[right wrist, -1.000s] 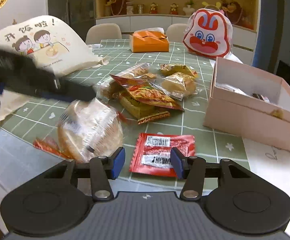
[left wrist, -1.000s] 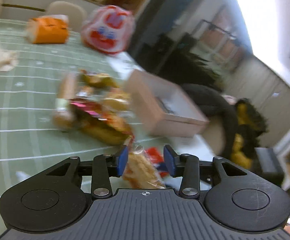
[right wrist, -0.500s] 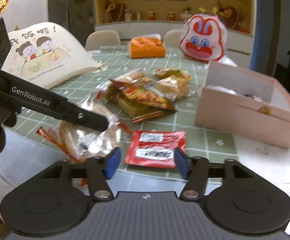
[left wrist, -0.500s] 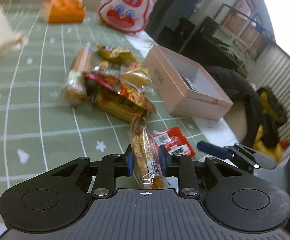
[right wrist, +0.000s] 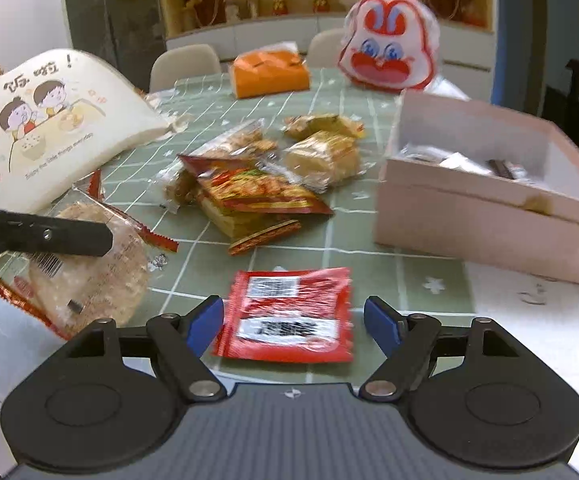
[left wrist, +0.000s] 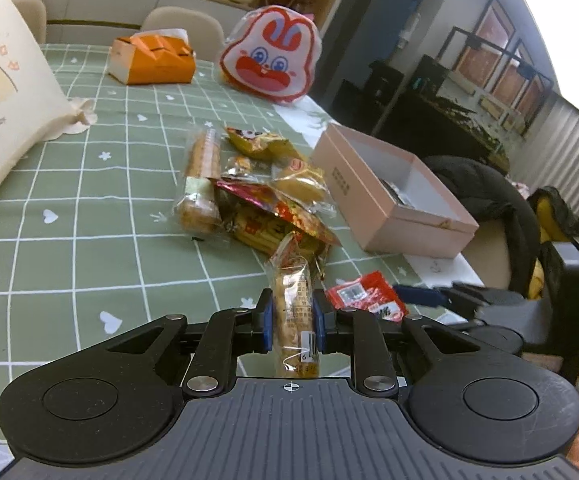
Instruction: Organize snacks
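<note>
My left gripper (left wrist: 292, 322) is shut on a clear-wrapped round rice cracker pack (left wrist: 295, 304), held edge-on above the table; the same pack (right wrist: 89, 268) shows at the left of the right wrist view, under the left gripper's black finger (right wrist: 41, 236). My right gripper (right wrist: 293, 322) is open, its pads on either side of a flat red sachet (right wrist: 289, 314) on the table's near edge. A pile of snack packs (right wrist: 257, 184) lies mid-table. An open pink box (right wrist: 485, 204) with some items inside stands to the right.
A green checked tablecloth (left wrist: 69, 208) covers the table. A cream cartoon tote bag (right wrist: 45, 128) lies at the left. An orange tissue box (right wrist: 269, 74) and a rabbit-face bag (right wrist: 389, 56) stand at the back. Chairs stand behind the table.
My left gripper closed on the cracker pack and lifted it, turning toward the table's middle. My right gripper moved closer to the red sachet and stays open.
</note>
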### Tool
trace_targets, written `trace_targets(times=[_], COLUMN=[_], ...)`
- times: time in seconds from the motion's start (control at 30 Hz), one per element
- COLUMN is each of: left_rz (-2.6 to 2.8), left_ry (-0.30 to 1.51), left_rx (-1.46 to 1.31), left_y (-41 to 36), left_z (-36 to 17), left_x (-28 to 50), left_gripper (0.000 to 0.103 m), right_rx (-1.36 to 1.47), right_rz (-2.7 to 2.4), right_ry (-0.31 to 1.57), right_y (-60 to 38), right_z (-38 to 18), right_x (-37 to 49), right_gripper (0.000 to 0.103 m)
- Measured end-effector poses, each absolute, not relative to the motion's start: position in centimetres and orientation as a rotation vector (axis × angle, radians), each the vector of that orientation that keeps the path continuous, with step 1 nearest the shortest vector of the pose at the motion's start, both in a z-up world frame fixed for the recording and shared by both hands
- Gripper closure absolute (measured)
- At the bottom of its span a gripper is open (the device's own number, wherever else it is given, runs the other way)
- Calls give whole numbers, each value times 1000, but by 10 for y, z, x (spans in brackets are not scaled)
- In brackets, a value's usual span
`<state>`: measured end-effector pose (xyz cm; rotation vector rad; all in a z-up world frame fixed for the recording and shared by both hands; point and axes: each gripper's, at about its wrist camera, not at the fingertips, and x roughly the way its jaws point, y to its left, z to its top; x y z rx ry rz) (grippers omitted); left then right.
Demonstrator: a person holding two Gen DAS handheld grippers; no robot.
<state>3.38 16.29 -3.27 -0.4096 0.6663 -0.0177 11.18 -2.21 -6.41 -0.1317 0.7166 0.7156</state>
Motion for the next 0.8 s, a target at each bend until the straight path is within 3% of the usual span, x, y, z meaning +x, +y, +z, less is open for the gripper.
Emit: trace_targets(times=[0.17,0.33,0.47,0.8], left_rz=[-26,-33,-51,-170], left_ry=[680,718,716,741], left_rx=[-412,-409,-421,-406], left_y=[162,158,155,111], left_z=[-37,-46,-46,-39], left_x=[34,38,37,47], left_gripper=[78,75,77,79], right_rx=[-220,-240,-269,-236], right_rz=[724,742,727,666], right_ry=[701,686,626,599], right_y=[-6,-17,-33,-91], right_z=[-68,-64,-55,-40], right_x=[108,103,90,73], right_gripper=[17,30,48,50])
